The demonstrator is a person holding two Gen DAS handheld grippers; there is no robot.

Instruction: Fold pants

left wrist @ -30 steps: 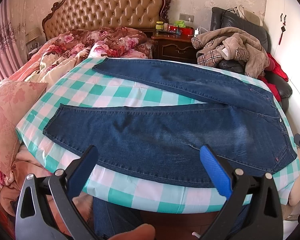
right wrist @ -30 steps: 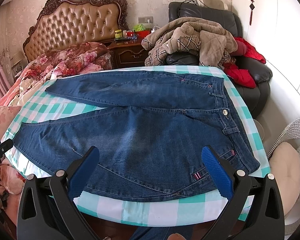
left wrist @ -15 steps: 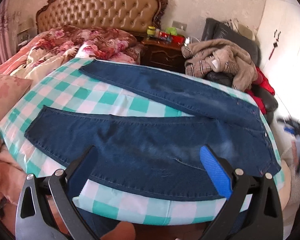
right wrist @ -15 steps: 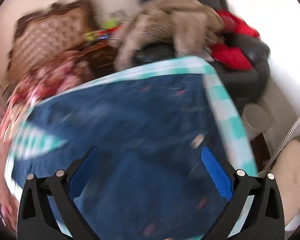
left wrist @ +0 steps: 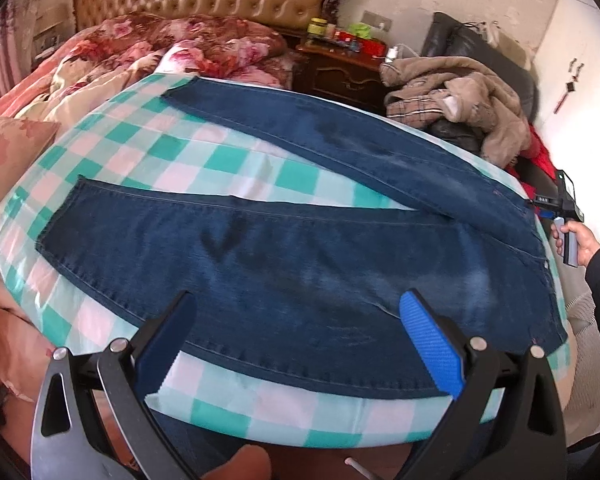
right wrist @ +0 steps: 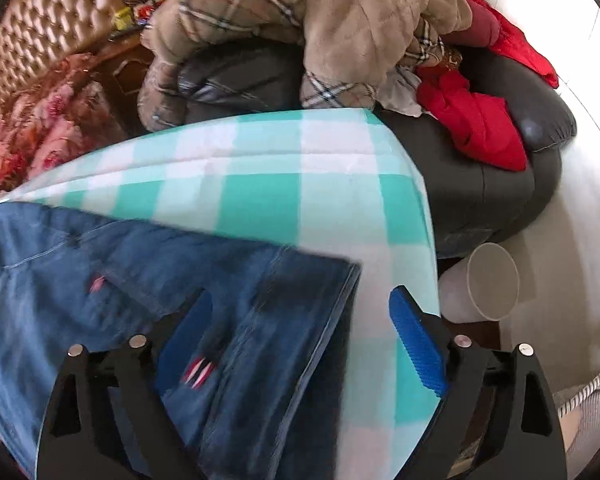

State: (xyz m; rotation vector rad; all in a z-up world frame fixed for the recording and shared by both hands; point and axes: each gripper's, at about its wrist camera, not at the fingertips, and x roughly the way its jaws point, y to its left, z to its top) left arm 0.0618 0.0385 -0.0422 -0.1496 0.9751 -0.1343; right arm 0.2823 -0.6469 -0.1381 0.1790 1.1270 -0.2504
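Note:
Dark blue jeans (left wrist: 284,256) lie flat on a green-and-white checked table (left wrist: 236,168), legs spread apart toward the left, waist at the right. My left gripper (left wrist: 296,340) is open and empty above the near leg's front edge. My right gripper (right wrist: 300,336) is open and empty, low over the far corner of the jeans' waistband (right wrist: 312,312); the jeans also show in the right wrist view (right wrist: 100,280). The right gripper shows at the right edge of the left wrist view (left wrist: 564,208), held by a hand.
A bed with a floral quilt (left wrist: 172,44) and tufted headboard stands behind. A nightstand (left wrist: 340,68) and a black armchair piled with clothes (right wrist: 332,32) sit beyond the table. A cup-like bin (right wrist: 492,280) stands on the floor by the table (right wrist: 300,192) corner.
My right gripper has swung right and down to the far waistband corner. My left gripper has shifted a little closer over the near leg.

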